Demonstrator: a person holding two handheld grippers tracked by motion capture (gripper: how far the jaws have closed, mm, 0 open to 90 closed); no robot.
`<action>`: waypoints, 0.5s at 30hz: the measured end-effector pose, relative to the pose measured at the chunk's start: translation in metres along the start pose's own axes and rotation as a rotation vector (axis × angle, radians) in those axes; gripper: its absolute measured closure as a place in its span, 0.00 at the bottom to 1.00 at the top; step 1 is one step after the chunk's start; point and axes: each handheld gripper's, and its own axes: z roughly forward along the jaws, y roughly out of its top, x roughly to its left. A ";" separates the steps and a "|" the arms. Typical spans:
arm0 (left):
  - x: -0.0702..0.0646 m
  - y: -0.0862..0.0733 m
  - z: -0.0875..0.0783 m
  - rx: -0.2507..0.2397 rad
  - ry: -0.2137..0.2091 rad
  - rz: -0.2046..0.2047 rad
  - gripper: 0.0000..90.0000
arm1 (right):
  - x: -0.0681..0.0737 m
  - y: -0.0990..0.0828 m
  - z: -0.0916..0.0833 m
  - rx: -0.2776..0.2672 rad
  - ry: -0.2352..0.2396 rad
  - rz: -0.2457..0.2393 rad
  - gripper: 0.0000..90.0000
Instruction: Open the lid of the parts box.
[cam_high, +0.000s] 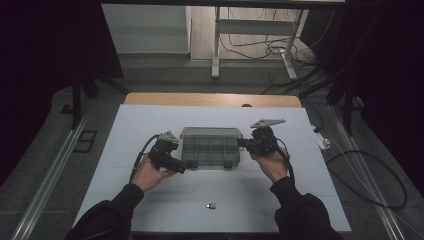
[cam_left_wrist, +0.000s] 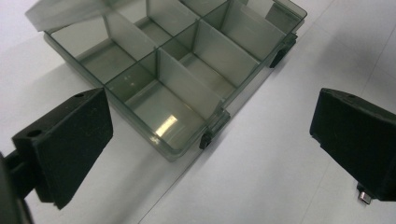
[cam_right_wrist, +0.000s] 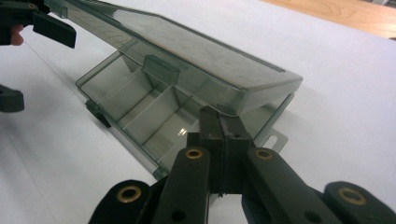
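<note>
Two tongs flank the box (cam_high: 210, 146) — left tongs (cam_left_wrist: 210, 140) wide beside its near corner, right tongs (cam_right_wrist: 224, 140) shut under the half-raised lid (cam_right_wrist: 201, 51).

Dim high view: dark, murky edges surround a pale, evenly lit table (cam_high: 150, 125). The gripper views are brighter and sharp. A small white glare sits on the clear plastic box (cam_left_wrist: 166, 126), with soft shadows beside it.
</note>
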 end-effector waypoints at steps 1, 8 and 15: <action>0.000 0.000 0.000 -0.001 -0.001 0.000 0.00 | 0.000 0.001 0.000 0.000 0.000 -0.003 0.98; -0.004 0.001 0.002 0.014 0.004 0.037 0.19 | 0.001 0.006 0.003 -0.005 -0.001 -0.015 0.98; -0.007 0.004 0.004 -0.001 0.002 0.040 0.47 | 0.002 0.012 0.004 -0.013 -0.003 -0.021 0.99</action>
